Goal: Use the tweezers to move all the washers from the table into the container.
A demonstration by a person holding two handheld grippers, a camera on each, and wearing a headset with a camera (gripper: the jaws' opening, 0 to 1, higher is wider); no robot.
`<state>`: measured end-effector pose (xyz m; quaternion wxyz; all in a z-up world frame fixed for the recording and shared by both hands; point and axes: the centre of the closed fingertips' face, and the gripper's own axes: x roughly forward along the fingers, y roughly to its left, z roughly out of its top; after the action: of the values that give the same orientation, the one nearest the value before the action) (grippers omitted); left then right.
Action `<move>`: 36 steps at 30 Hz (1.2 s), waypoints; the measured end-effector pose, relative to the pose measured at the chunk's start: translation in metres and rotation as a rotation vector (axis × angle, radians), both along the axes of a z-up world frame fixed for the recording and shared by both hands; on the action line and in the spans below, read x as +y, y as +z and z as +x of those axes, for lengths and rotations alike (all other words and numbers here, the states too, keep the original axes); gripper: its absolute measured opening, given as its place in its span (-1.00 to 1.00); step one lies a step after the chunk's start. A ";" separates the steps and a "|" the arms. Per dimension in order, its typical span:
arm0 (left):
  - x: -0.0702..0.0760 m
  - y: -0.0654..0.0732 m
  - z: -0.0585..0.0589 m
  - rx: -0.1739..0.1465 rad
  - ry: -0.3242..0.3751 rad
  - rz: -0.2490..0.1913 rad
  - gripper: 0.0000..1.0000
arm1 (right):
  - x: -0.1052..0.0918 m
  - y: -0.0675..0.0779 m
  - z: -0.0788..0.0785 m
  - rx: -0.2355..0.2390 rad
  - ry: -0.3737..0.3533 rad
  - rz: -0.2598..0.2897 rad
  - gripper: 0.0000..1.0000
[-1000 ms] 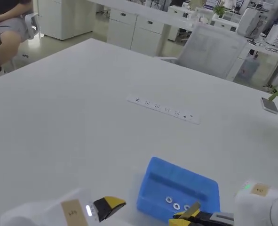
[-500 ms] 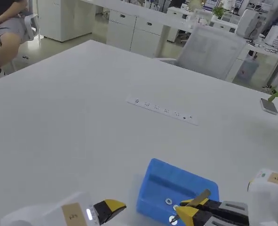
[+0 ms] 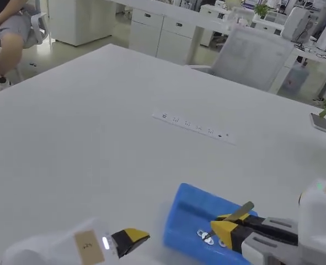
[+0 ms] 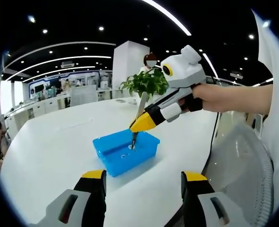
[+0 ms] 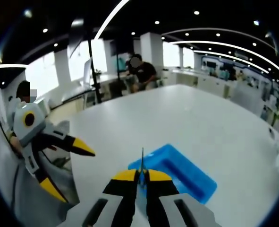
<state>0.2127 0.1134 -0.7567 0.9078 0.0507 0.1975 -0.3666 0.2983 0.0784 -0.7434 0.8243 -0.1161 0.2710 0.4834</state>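
Observation:
A blue container (image 3: 191, 212) stands at the near edge of the white table, and a few washers (image 3: 205, 237) lie in it. My right gripper (image 3: 224, 225) is shut on the tweezers (image 3: 241, 211) and hovers over the container. In the left gripper view the tweezers (image 4: 135, 135) point down into the container (image 4: 122, 150) from the right gripper (image 4: 141, 124). The right gripper view shows its jaws closed around the thin tweezers (image 5: 141, 169) above the container (image 5: 179, 171). My left gripper (image 3: 136, 238) waits open just left of the container, with nothing between its jaws (image 4: 144, 182).
A power strip (image 3: 193, 126) is set in the table's middle. A phone (image 3: 320, 122) lies at the far right edge. An office chair (image 3: 251, 58) stands beyond the table. A person (image 3: 8, 27) sits at the far left. A potted plant (image 4: 146, 84) is behind the right gripper.
My right gripper has moved with the tweezers from the container's near edge to over its inside. The left gripper has stayed where it was.

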 end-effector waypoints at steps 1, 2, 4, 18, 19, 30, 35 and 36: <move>0.000 0.001 0.000 -0.002 0.004 -0.006 0.28 | 0.000 0.001 0.001 0.001 0.000 0.002 -0.93; 0.000 0.004 0.001 -0.011 0.008 -0.018 0.29 | 0.001 0.004 0.002 0.001 0.000 0.003 -0.93; 0.000 0.011 0.002 -0.032 0.017 -0.047 0.30 | 0.002 0.008 0.004 -0.001 0.001 0.007 -0.93; 0.005 0.034 0.011 -0.094 0.112 -0.158 0.58 | -0.003 0.016 0.017 -0.020 0.055 0.022 -0.93; 0.006 0.036 0.012 -0.105 0.122 -0.162 0.62 | -0.005 0.015 0.018 -0.019 0.060 0.022 -0.93; 0.018 0.056 0.020 -0.203 0.214 -0.206 0.78 | -0.026 0.015 0.026 -0.034 0.072 0.021 -0.93; 0.017 0.055 0.020 -0.177 0.199 -0.247 0.78 | -0.041 0.013 0.043 -0.039 -0.046 0.025 -0.93; 0.019 0.054 0.020 -0.169 0.200 -0.256 0.77 | -0.043 0.014 0.045 -0.041 -0.057 0.027 -0.93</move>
<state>0.2324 0.1319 -0.7029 0.9520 -0.0545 0.0765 -0.2912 0.3429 0.0357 -0.7298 0.8446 -0.1073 0.2507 0.4607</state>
